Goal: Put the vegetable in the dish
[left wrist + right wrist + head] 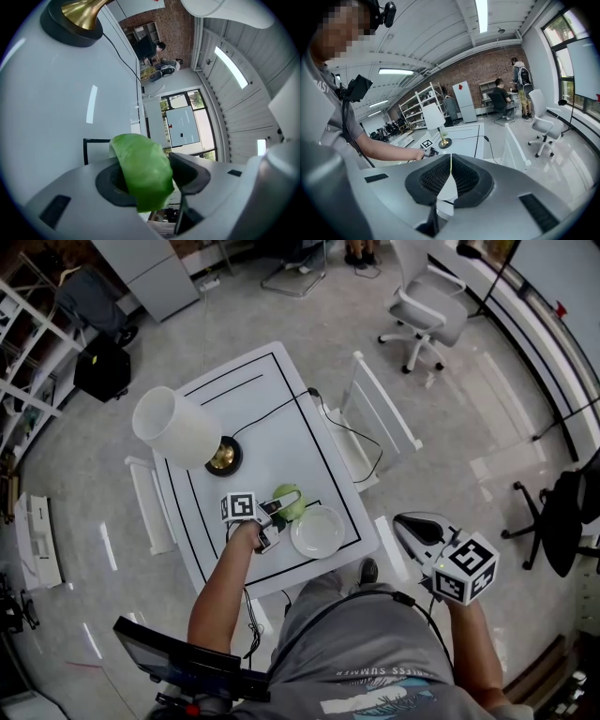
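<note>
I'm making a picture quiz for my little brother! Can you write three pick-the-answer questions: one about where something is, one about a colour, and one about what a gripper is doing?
1. Where is the white dish? A in a sink; B in a basket; C on the table, beside the vegetable.
2. What colour is the vegetable? A red; B green; C orange.
3. What is the right gripper doing? A shut, holding nothing; B gripping the vegetable; C wide open.

Answers: C, the head view shows the dish on the white tabletop next to the vegetable. B, it is leafy green between the left gripper's pads. A, its pads meet with nothing between them.
</note>
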{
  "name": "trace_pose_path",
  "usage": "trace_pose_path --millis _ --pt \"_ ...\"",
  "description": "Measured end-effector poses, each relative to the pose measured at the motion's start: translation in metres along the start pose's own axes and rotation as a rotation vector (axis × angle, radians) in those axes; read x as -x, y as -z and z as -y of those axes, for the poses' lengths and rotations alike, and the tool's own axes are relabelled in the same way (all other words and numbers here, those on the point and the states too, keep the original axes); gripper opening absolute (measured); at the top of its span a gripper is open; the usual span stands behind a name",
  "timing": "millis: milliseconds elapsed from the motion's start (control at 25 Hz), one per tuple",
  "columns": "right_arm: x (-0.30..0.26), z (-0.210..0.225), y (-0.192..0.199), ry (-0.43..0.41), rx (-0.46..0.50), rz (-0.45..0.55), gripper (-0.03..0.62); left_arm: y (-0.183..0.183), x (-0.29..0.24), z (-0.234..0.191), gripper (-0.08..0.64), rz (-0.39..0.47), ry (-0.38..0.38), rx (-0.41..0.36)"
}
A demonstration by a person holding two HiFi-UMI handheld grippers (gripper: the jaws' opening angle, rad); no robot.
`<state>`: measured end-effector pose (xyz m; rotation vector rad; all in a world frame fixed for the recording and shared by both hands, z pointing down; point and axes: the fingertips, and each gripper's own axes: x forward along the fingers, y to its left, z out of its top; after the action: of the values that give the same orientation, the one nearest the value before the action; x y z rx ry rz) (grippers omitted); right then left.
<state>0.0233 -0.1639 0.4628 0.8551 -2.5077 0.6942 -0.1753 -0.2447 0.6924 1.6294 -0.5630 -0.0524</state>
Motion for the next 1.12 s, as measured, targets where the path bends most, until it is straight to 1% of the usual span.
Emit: trace_pose_path --millis 120,280,480,560,720,840,1000,1120 --pt "-0.008 0.004 0.006 -0.011 0.001 -0.016 0.011 0.001 0.001 -0.001 0.217 0.013 0.01 0.007" --pt "-0.033 0.019 0.023 -0.016 -0.023 -0.073 0.011 -0.003 0.003 -0.002 0.218 0.024 0.022 0.014" --pt "-0.051 0.016 0.039 -0.052 -0.05 -0.108 0.011 0.001 0.005 -0.004 0.218 0.034 0.024 0.016" --pt "-0.055 0.017 0.046 -0.06 -0.055 -0.126 0.011 0.001 0.004 -0.004 0.217 0.035 0.018 0.002" --pt "-0.058 0.021 0.053 -0.061 -0.067 -0.142 0.011 0.005 0.003 -0.001 0.208 0.017 0.0 -0.058" --pt "-0.06 0.021 0.055 -0.065 -0.071 -0.147 0.011 0.006 0.007 0.002 0.197 0.029 -0.001 -0.071" --pt "-0.062 0.018 0.06 -0.077 -0.074 -0.159 0.011 0.014 0.015 0.013 0.169 0.01 0.037 -0.082" --pt "-0.065 0.016 0.065 -0.086 -0.077 -0.172 0.011 0.02 0.018 0.018 0.164 -0.015 0.062 -0.086"
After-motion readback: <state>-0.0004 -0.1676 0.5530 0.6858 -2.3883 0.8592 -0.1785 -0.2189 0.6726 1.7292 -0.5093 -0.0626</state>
